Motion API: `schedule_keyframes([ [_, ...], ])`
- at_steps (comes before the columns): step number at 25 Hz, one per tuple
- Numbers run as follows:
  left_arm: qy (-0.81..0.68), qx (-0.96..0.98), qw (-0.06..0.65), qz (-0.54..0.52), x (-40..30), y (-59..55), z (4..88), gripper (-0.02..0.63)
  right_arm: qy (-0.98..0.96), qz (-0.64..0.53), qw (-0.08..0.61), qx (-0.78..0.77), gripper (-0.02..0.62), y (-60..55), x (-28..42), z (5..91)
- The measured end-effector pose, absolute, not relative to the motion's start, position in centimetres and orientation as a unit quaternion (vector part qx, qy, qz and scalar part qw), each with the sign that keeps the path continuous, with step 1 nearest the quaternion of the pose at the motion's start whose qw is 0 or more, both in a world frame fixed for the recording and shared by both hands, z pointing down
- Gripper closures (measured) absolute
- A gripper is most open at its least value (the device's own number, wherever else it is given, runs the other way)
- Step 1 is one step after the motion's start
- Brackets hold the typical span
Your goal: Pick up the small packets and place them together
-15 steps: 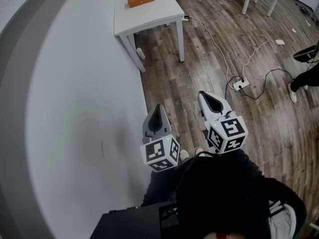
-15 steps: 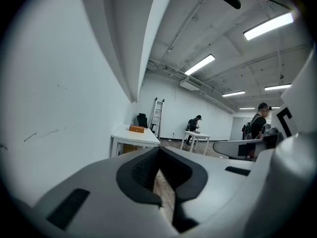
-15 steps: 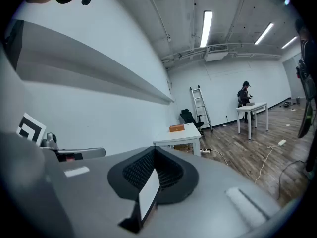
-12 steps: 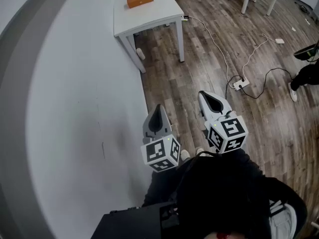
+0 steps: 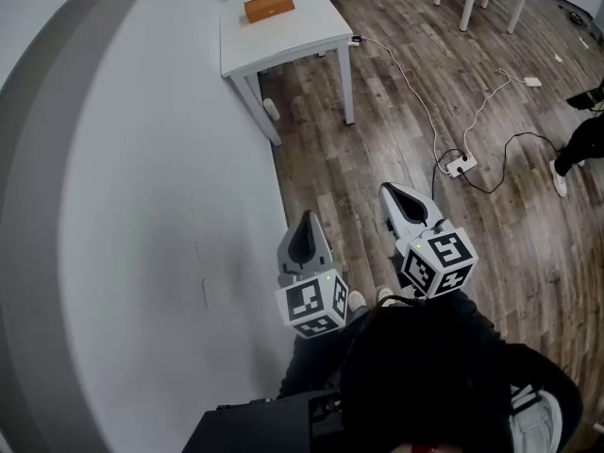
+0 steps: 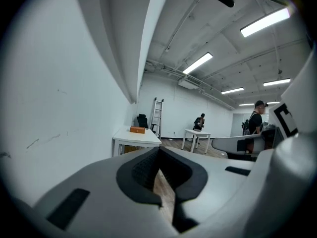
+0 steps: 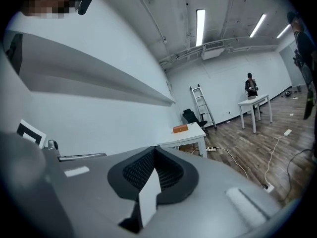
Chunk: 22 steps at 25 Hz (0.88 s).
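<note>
Compared with half a second back, the whole head view has slid a bit down and right: both my tongs sit lower in the frame, and the table [image 5: 304, 38] has shifted the same way. The left tongs [image 5: 304, 223] are at lower centre with the jaws pressed together and nothing between them. The right tongs [image 5: 390, 193] are just to their right, closed and empty too. Both hang over the wood floor [image 5: 396, 111] beside the white wall [image 5: 142, 206]. The only packet-ish thing I can spot is an orange box [image 5: 269, 8]. It's flat and rectangular, lying on the white table near its far edge, up at the top of the frame and well away from both tongs. Can't tell whether it's one pack or several.
</note>
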<state>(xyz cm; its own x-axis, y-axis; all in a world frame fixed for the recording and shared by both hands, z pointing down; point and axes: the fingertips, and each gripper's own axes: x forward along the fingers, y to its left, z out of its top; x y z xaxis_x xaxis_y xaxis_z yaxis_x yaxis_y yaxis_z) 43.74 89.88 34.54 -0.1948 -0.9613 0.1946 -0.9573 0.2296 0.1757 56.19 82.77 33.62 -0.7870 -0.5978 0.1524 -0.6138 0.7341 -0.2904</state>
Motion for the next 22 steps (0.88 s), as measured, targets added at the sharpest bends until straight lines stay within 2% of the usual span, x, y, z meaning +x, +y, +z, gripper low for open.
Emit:
schedule_keyframes([
  [13,-0.756,0.632,0.168,0.007,40.9,91.1,38.2,0.607,-0.920,0.147,0.028,0.362,0.594,82.3,54.9,35.6],
  [22,-0.778,0.606,0.168,0.013,34.9,84.8,39.8,0.607,-0.931,0.128,0.035,0.339,0.595,74.2,48.9,37.2],
])
